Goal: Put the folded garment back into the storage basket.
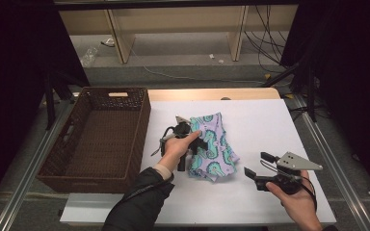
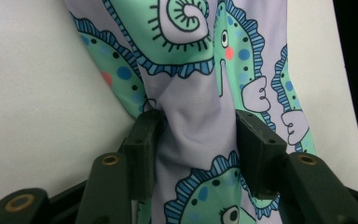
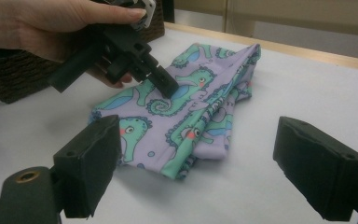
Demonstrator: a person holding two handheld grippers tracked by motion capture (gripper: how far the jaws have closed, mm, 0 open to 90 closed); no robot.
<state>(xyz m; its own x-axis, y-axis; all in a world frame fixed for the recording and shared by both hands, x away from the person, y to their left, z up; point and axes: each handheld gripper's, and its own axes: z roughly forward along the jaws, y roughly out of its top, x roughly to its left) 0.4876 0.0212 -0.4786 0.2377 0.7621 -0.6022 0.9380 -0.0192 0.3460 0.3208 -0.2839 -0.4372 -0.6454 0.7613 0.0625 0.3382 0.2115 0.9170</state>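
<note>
A folded lilac cloth with green seahorses (image 1: 215, 144) lies in the middle of the white table sheet (image 1: 265, 120). My left gripper (image 1: 196, 144) points down onto the cloth's left part; in the left gripper view (image 2: 198, 133) a puckered fold of the cloth (image 2: 191, 70) sits pinched between both pads. In the right gripper view the left gripper (image 3: 168, 88) presses its tips into the cloth (image 3: 200, 112). My right gripper (image 1: 255, 166) hovers at the front right, a short way from the cloth. Its jaws (image 3: 198, 144) stand wide apart with nothing between them.
A dark brown wicker basket (image 1: 144, 120) stands on the left of the table, close beside the cloth, with nothing visible inside. The wooden table edge (image 1: 212, 94) runs along the back. Bare white sheet stretches to the right and front of the cloth.
</note>
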